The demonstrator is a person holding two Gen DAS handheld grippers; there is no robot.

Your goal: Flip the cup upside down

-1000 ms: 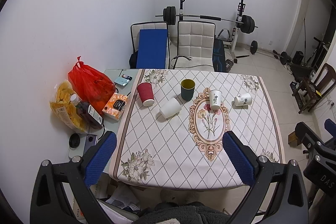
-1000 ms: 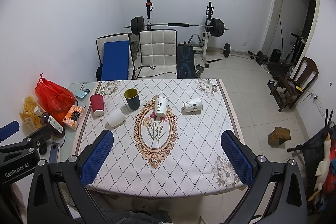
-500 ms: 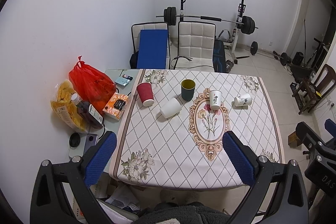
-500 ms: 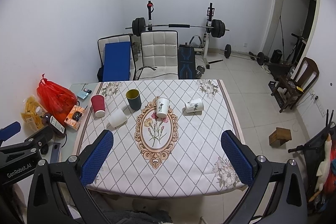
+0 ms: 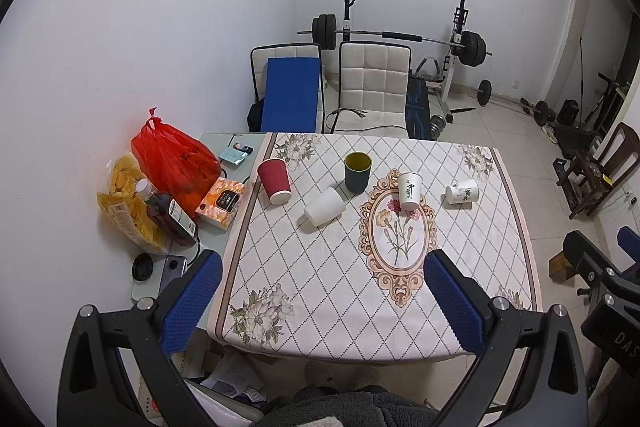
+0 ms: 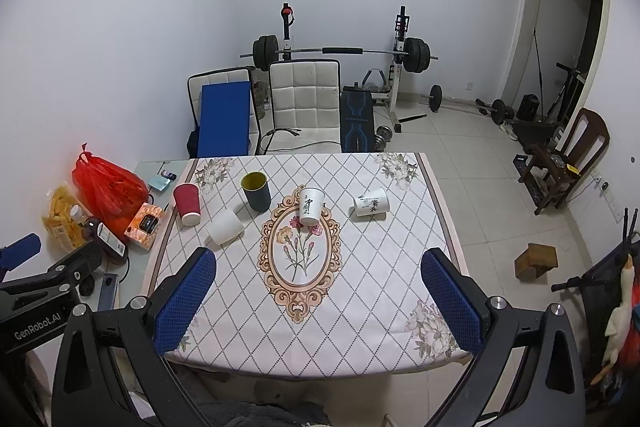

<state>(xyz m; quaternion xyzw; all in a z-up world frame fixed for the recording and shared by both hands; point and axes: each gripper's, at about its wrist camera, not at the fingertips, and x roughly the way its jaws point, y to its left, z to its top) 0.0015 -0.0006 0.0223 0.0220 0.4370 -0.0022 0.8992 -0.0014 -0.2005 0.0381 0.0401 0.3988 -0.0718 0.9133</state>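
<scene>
Both grippers hung above the near edge of the table (image 5: 360, 327), well short of every cup. The left gripper (image 5: 320, 295) had its 2 blue-padded fingers (image 5: 192, 303) spread wide with nothing between them, and the right gripper (image 6: 316, 293) was spread just as wide and equally empty.

Beyond them the floral tablecloth (image 6: 360, 287) covered most of the tabletop, with an oval flower medallion (image 6: 298, 255) near its middle. At the medallion's far end stood a white printed cup (image 6: 311, 206), upright with its mouth up. To its right lay a second white printed cup (image 6: 371, 202) on its side. Left of the medallion a plain white cup (image 6: 224, 227) also lay tipped over, close beside a dark green cup (image 6: 256, 191) that stood upright, yellow inside. Further left a red paper cup (image 6: 187, 203) sat near the cloth's left border, apparently mouth down.

Off the cloth on the left were an orange tissue box (image 5: 221, 202), a dark bottle (image 5: 170, 217), a bag of chips (image 5: 128, 203) and a red plastic bag (image 5: 174, 159).

Past the table stood 2 white chairs (image 6: 304, 107), one holding a blue board (image 6: 224, 119), and against the far wall a barbell rack (image 6: 340, 51).
</scene>
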